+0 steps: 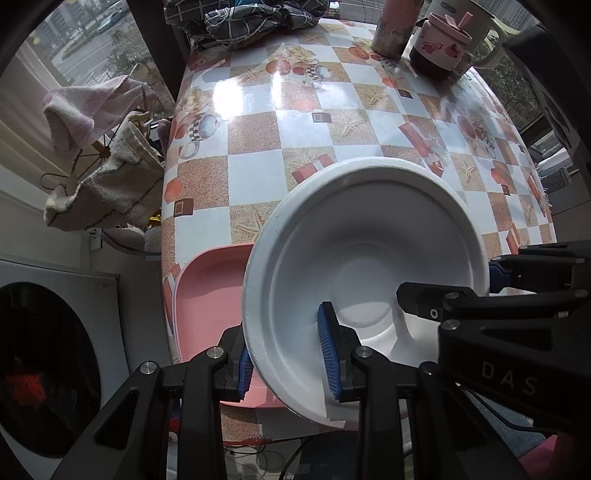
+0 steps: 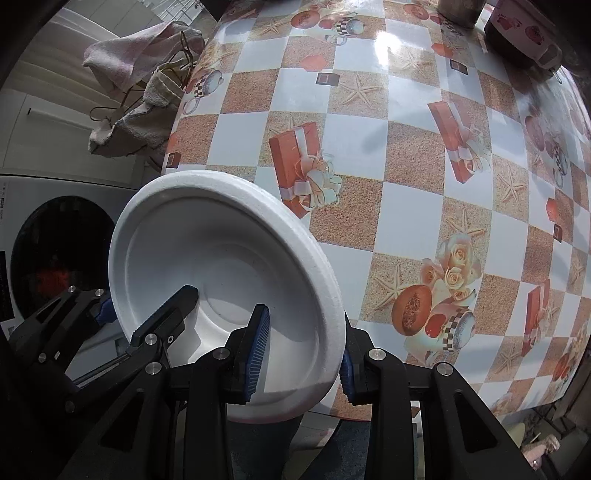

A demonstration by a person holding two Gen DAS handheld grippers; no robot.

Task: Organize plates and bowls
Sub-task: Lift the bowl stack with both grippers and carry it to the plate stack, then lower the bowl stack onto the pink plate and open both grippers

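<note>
My left gripper (image 1: 286, 363) is clamped on the rim of the white bowl (image 1: 365, 258), one blue pad (image 1: 330, 354) inside the bowl and the other against its outer wall. My right gripper (image 2: 301, 354) is clamped on the opposite side of the same white bowl (image 2: 221, 258), again with one pad inside and one outside the rim. In the left wrist view the right gripper (image 1: 443, 288) reaches in from the right, one finger inside the bowl and one outside. In the right wrist view the left gripper (image 2: 147, 314) enters from the left in the same manner. The bowl is held tilted, with its opening facing me, at the near edge of the table (image 1: 258, 147). Behind the bowl's left side, a pink tray (image 1: 207, 299) lies on the table at the near left corner. The table carries a checkered cloth printed with starfish and gift boxes. At the far right of the table stand a pink lidded mug (image 1: 443, 48) and a metal tumbler (image 1: 393, 26). A dark checked cloth (image 1: 243, 22) lies at the far edge. To the left of the table, towels (image 1: 99, 158) hang on a rack above a washing machine (image 1: 48, 369).
</note>
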